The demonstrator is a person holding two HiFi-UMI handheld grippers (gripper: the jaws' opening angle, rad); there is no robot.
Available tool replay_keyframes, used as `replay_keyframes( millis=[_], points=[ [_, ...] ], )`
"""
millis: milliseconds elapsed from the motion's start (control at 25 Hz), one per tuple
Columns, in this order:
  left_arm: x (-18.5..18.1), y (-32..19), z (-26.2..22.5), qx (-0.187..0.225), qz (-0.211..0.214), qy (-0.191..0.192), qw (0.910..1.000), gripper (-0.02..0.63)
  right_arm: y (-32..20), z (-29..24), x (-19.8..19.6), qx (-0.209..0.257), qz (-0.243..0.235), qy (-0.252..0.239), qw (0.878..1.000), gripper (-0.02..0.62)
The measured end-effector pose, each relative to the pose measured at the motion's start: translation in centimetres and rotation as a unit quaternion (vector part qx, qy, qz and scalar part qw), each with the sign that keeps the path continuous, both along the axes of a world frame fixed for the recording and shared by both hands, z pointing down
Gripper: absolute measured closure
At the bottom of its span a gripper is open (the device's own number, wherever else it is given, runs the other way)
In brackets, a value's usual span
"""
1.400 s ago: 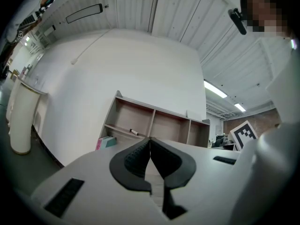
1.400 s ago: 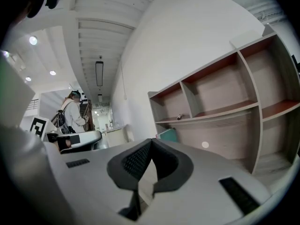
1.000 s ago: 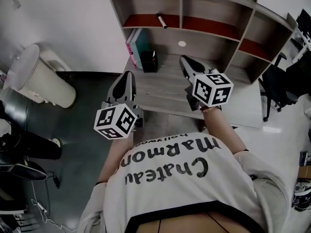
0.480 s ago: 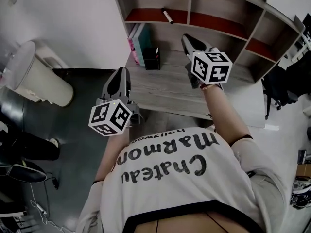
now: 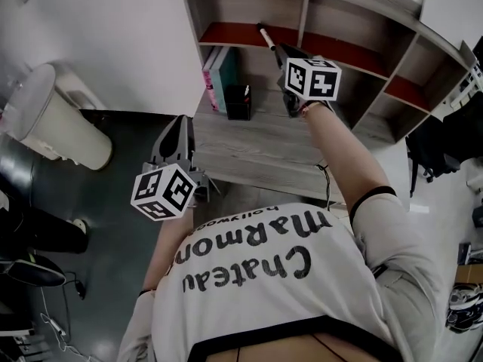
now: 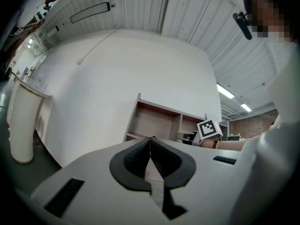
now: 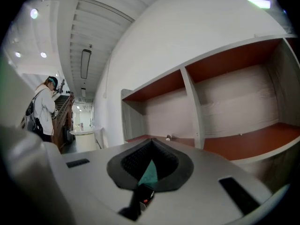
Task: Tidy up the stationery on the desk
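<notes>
Head view takes in a wooden shelf unit [image 5: 303, 21] with red-lined compartments across the top of the frame, standing on a grey wood-grain surface [image 5: 256, 145] in the middle.

The right gripper [image 5: 281, 51] is stretched toward the upper left compartment. The left gripper [image 5: 179, 123] hangs at the left edge of the surface, lower left of centre, well apart from any stationery. Both pairs of jaws are clenched on nothing. In the left gripper view the left gripper's tips [image 6: 150, 138] meet with only the shelf unit beyond them. In the right gripper view the tips [image 7: 151, 139] also meet (the teal sliver in the gap behind them looks like a book down on the surface, not something gripped).

A few upright books [image 5: 221, 78], pink and teal, stand against the unit's left wall. A small black pen holder [image 5: 238, 102] stands just beside them on their right.

Smallest is a marker [image 5: 266, 38], lying slantwise on the red floor of the upper left compartment. It should be light, stiff and smooth, and it will likely roll if nudged. The sure hold is across the middle of the barrel, pads square to its length, rather than on the rounded cap.

In head view the marker's near end is just beside the right tips, touching or not I cannot tell. In the right gripper view its end [image 7: 168, 137] shows just above and right of the tips, so it is outside the jaws, which must part before they can take it.
</notes>
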State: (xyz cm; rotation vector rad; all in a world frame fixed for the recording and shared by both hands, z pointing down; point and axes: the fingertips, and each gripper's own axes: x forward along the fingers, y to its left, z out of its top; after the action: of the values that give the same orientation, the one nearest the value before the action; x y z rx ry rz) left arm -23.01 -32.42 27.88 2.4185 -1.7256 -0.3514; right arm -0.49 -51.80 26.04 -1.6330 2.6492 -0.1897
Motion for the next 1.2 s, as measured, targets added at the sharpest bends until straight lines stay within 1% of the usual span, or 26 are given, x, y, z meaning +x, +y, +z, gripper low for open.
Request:
replay_keyframes(
  millis=[160, 280, 320, 360, 400, 440, 520, 800, 1200],
  points=[
    [-1.5, -0.1, 0.5, -0.005, -0.017, 0.005, 0.9998, 0.591, -2.4, 1.6, 0.1, -0.028, 0.017, 0.029, 0.999, 0.584],
    [-2.7, 0.0, 1.1, -0.014, -0.03, 0.009, 0.9994, 0.591, -3.5, 2.6, 0.6, -0.039, 0.035, 0.045, 0.998, 0.583],
    [-3.1, 0.1, 1.3, -0.015, -0.034, 0.01, 0.9992, 0.591, -3.7, 2.8, 0.7, -0.041, 0.038, 0.045, 0.997, 0.565],
    [-3.3, 0.1, 1.4, -0.016, -0.038, 0.012, 0.9991, 0.591, -4.0, 3.1, 0.8, -0.042, 0.04, 0.045, 0.997, 0.505],
    [-3.6, 0.1, 1.5, -0.017, -0.041, 0.013, 0.999, 0.591, -4.2, 3.2, 0.8, -0.042, 0.04, 0.044, 0.997, 0.466],
    [-3.7, 0.0, 1.7, -0.017, -0.043, 0.014, 0.9988, 0.591, -4.4, 3.3, 0.7, -0.041, 0.04, 0.04, 0.998, 0.458],
    [-3.9, 0.0, 2.1, -0.02, -0.047, 0.016, 0.9986, 0.591, -4.6, 3.4, 0.6, -0.037, 0.038, 0.035, 0.998, 0.457],
    [-4.2, -0.1, 3.0, -0.034, -0.054, 0.019, 0.9978, 0.591, -5.5, 4.2, -0.1, -0.041, 0.035, 0.052, 0.997, 0.459],
    [-5.2, 0.2, 3.6, -0.039, -0.072, 0.024, 0.9963, 0.591, -6.8, 4.7, -0.4, -0.047, 0.052, 0.058, 0.996, 0.462]
  ],
)
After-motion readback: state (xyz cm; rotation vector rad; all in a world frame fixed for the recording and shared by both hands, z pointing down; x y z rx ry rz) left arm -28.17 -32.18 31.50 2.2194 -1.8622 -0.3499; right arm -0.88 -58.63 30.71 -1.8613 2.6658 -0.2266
